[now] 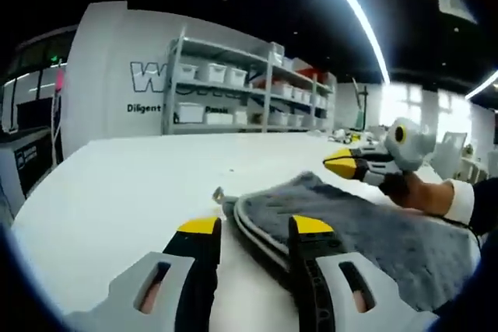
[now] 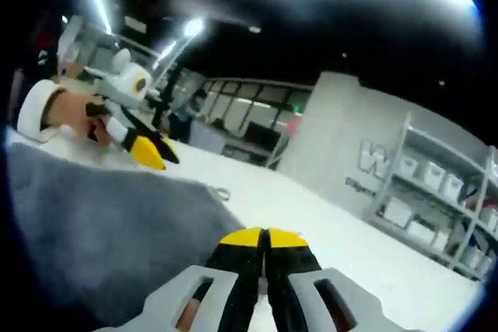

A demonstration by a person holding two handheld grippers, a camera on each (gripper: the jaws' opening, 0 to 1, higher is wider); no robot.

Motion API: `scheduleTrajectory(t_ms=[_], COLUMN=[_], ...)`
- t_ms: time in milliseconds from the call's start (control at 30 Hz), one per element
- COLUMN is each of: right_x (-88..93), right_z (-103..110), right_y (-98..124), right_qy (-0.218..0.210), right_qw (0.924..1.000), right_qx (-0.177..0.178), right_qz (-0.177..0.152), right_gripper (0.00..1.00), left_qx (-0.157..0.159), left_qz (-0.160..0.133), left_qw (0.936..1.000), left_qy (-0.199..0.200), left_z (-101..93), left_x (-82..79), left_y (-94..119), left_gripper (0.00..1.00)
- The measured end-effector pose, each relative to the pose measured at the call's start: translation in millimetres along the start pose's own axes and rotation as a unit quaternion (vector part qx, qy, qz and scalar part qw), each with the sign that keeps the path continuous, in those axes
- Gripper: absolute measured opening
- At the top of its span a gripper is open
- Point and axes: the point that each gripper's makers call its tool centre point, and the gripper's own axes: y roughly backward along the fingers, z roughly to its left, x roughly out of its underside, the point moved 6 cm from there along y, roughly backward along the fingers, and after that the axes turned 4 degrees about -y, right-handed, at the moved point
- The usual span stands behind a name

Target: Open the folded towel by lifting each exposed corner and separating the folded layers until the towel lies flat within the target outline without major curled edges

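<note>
Hovering: L gripper (image 1: 253,227) jaws spread over grey towel (image 1: 366,227) corner | R gripper (image 2: 264,236) jaws pressed together, nothing btwn, at towel edge | white table (image 1: 117,192)

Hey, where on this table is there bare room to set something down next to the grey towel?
Bare white table spreads beyond the folded edge of the grey towel, running back toward the shelving. It is crowded over the towel: the left gripper straddles its folded edge, and the right gripper hangs above it.
</note>
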Motion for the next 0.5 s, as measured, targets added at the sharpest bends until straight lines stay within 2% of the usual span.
scheduleTrajectory(t_ms=[67, 100, 167, 267, 333, 367, 500], right_x=[-2.8, -2.4, -3.4, -2.9, -3.0, -0.8, 9.6], right_z=[9.1, 15.0, 23.2, 33.5, 38.4, 42.0, 47.7], right_y=[-0.5, -1.3, -1.8, -2.7, -2.9, -3.5, -6.0], right_qy=[-0.007, -0.024, -0.031, -0.021, -0.029, -0.048, -0.071], right_qw=[0.9997, 0.9988, 0.9972, 0.9963, 0.9953, 0.9935, 0.9891], right_qx=[-0.023, -0.043, -0.068, -0.082, -0.091, -0.101, -0.117], right_qz=[-0.002, 0.003, 0.003, 0.013, 0.015, 0.024, 0.054], right_gripper=[0.0, 0.0, 0.0, 0.0, 0.0, 0.0, 0.09], left_qx=[0.011, 0.015, 0.017, 0.016, 0.021, 0.022, 0.018], left_qz=[0.007, 0.013, 0.019, 0.026, 0.033, 0.036, 0.053], left_qw=[0.9999, 0.9998, 0.9997, 0.9993, 0.999, 0.9988, 0.9982], left_qy=[0.007, 0.01, 0.005, -0.02, -0.023, -0.024, -0.018], left_z=[8.9, 5.0, -0.1, -11.5, -14.4, -15.5, -15.6], left_x=[-0.3, 1.4, 3.4, 5.6, 7.3, 8.7, 15.0], left_y=[-4.4, -3.8, -3.5, -2.1, -2.5, -2.5, -2.5], left_gripper=[0.35, 0.35, 0.34, 0.33, 0.33, 0.33, 0.33])
